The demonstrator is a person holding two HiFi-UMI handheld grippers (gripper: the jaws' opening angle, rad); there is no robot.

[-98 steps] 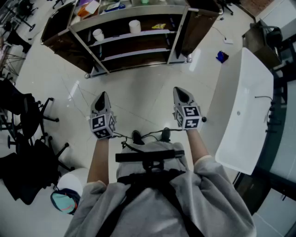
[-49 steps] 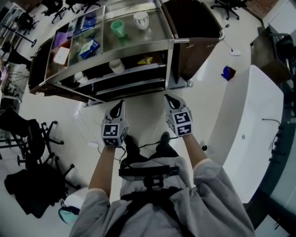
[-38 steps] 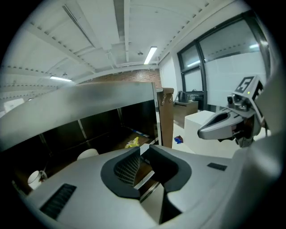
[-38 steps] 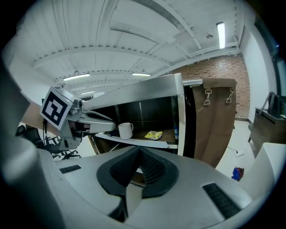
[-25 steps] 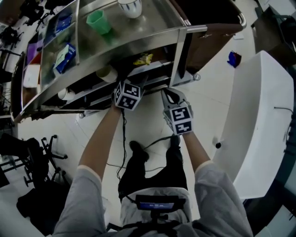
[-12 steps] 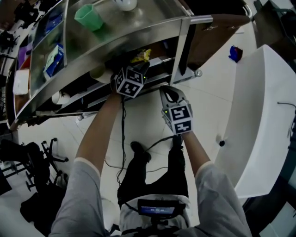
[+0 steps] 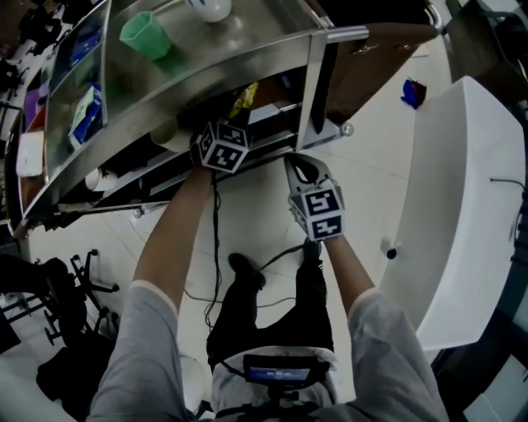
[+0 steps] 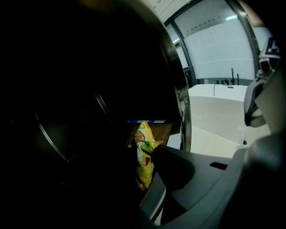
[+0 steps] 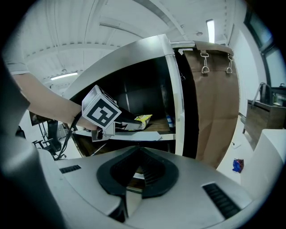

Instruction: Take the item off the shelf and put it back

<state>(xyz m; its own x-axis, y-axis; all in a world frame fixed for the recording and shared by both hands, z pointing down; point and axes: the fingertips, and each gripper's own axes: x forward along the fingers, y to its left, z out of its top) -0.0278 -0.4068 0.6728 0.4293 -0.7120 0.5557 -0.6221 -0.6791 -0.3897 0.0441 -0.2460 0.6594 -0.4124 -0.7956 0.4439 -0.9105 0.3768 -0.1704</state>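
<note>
Snack packet (image 8: 144,156) points lengthwise into shelf (image 9: 134,136) between left gripper's (image 9: 132,125) just-closing fingers (image 8: 174,167).

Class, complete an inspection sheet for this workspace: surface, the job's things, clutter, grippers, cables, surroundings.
Surface: steel shelf cart, top and inner shelves loaded.
Job's things: yellow snack packet on a shelf under the top, between the jaws of the left gripper.
Clutter: green cup, white cup and blue box on the cart's top.
Grippers: left gripper has just been closing and pinches the packet; right gripper shut, empty, outside the cart.
Cables: black cable hangs from the left gripper.
Surroundings: white tub, black chair, blue object on the floor.
</note>
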